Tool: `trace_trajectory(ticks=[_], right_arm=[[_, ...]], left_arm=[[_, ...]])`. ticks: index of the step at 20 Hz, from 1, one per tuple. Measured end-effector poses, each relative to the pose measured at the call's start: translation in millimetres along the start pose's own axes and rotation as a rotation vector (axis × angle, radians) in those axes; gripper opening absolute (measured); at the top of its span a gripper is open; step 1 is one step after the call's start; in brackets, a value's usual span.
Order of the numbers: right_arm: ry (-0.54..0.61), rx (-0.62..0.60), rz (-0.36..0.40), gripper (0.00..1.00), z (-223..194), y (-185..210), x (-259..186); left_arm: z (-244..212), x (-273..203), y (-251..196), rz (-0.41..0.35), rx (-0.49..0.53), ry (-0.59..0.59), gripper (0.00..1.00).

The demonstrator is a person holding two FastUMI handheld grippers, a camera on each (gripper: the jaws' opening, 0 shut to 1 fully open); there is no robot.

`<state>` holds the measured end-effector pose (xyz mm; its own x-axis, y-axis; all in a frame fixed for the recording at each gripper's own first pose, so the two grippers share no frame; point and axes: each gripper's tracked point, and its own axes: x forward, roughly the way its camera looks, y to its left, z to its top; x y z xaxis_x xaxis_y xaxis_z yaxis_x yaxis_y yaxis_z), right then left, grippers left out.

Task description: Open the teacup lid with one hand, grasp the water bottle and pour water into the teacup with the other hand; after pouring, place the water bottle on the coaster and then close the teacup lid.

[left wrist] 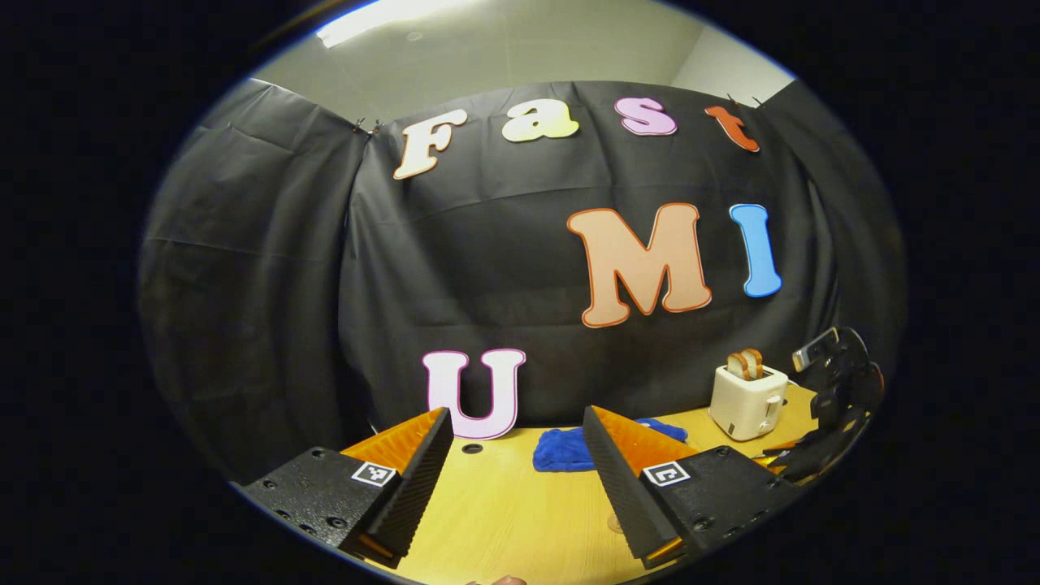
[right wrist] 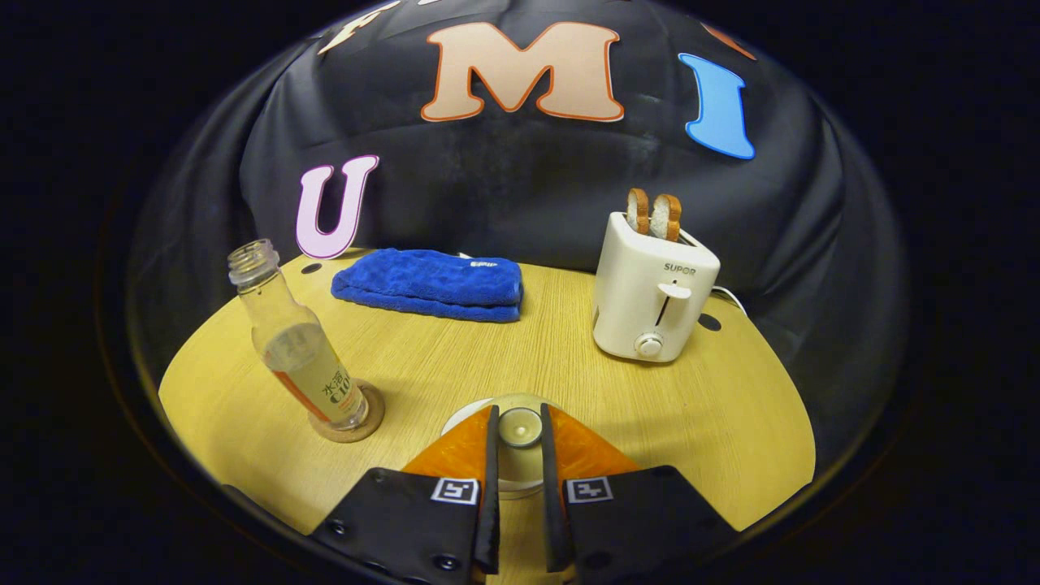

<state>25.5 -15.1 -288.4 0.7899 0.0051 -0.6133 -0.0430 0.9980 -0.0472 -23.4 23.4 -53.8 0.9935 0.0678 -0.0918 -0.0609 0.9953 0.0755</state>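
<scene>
Right gripper view: the right gripper (right wrist: 520, 455) has its fingers pressed on either side of the round knob of the teacup lid (right wrist: 519, 426), which sits low over the wooden table (right wrist: 731, 422).
Water bottle (right wrist: 294, 341): clear, uncapped, part full, standing on the round coaster (right wrist: 351, 414) left of the lid; long axis upright, mouth up.
Writing: the rules here leave the bottle's label and the toaster's front print unread.
Toaster (right wrist: 652, 288): white, two slices up, behind and right of the lid.
Blue cloth (right wrist: 431, 284): folded, behind the lid near the wall.
Open room: bare wood between lid and toaster, and to the table's right edge.
Left gripper view: the left gripper (left wrist: 520, 471) is spread wide with nothing between its fingers, above the table.
</scene>
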Motion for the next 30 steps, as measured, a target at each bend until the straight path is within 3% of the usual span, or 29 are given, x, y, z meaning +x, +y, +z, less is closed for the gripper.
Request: trace_trajectory(ticks=[11,17,18,20,30], right_arm=[[0.010,0.076,-0.085,0.23,9,-44,-51],[-0.016,0.100,-0.147,0.22,18,-68,-84],[-0.017,0.105,-0.158,0.27,17,-71,-89],[-0.021,0.117,-0.177,0.22,17,-77,-99],[-0.019,0.156,-0.258,0.25,7,-107,-131]], left_arm=[[-95,10,-98,-0.262,-0.014,0.113,0.94],[-148,14,-130,-0.344,0.009,0.190,0.94],[-155,15,-134,-0.356,0.012,0.208,0.94],[-173,17,-141,-0.377,0.007,0.247,0.94],[-226,38,-168,-0.442,0.035,0.354,0.95]])
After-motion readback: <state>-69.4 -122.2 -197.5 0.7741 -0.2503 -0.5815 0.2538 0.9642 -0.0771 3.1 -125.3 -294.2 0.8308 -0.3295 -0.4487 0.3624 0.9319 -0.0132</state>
